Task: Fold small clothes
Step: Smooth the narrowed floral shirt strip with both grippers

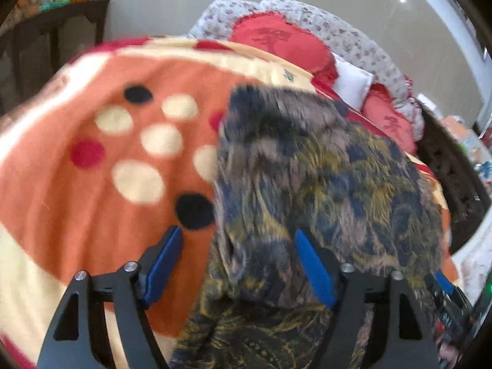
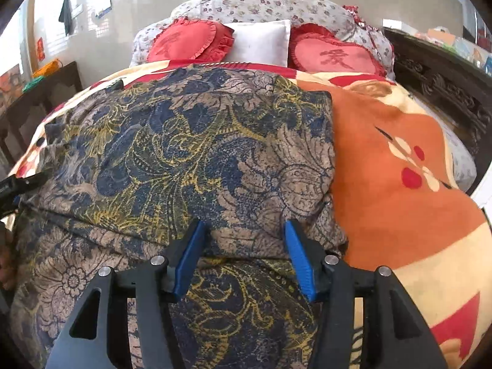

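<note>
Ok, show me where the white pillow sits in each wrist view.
Left wrist view: the white pillow is upper right, partly hidden between red cushions.
Right wrist view: the white pillow is top centre, upright between the two heart cushions.
Shared landmark: the floral patterned garment on the orange blanket.

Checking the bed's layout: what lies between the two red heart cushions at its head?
A white pillow sits between the red heart cushions, clearest in the right wrist view.
</note>
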The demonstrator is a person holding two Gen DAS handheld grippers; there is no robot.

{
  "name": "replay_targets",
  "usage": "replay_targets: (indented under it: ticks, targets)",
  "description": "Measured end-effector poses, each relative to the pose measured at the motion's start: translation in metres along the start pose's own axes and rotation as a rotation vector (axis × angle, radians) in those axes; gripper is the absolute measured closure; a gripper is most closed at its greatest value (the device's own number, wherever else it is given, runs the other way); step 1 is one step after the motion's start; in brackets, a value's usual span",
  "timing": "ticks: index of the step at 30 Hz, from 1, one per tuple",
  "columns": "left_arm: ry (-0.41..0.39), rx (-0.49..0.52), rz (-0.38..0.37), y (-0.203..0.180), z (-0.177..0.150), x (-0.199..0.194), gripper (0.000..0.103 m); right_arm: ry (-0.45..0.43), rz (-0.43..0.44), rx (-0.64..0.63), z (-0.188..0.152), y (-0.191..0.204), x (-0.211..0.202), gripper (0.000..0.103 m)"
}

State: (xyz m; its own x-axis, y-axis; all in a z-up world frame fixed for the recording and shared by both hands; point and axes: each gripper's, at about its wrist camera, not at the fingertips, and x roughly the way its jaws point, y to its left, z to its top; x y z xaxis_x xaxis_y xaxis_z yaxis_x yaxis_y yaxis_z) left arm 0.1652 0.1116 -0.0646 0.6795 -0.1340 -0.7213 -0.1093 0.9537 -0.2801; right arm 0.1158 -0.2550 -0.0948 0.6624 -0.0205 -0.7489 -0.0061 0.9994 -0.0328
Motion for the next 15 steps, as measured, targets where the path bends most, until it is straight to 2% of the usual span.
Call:
replay_targets:
  ticks: [2,5,7,9,11,12,13,15]
  targets:
    - [-0.057,0.018,-0.020,-0.009,0.015,-0.008,0.024,-0.013,-0.024,-0.019,-0.002,0.005,-0.002,0.063]
    - [-0.053,0.039,-0.027,-0.025,0.043,0.006,0.024,-0.021,-0.018,-0.012,-0.004,0.005,-0.001,0.063]
    - [-0.044,0.043,0.000,-0.029,0.059,0.022,0.025,-0.021,-0.013,-0.008,-0.003,0.002,0.000,0.063]
    - [-0.031,0.035,0.067,-0.025,0.076,0.040,0.027,-0.022,-0.028,-0.022,-0.004,0.004,0.005,0.062]
    - [0.037,-0.007,0.146,-0.013,0.085,0.065,0.026,-0.024,-0.040,-0.030,-0.003,0.005,0.006,0.062]
    - [0.083,-0.025,0.143,-0.007,0.088,0.076,0.022,-0.023,-0.047,-0.036,-0.003,0.006,0.007,0.062]
    - [0.088,-0.026,0.137,-0.005,0.090,0.079,0.019,-0.024,-0.052,-0.039,-0.004,0.008,0.006,0.062]
    - [0.066,0.015,0.162,-0.009,0.094,0.074,0.018,-0.025,-0.057,-0.043,-0.004,0.009,0.006,0.062]
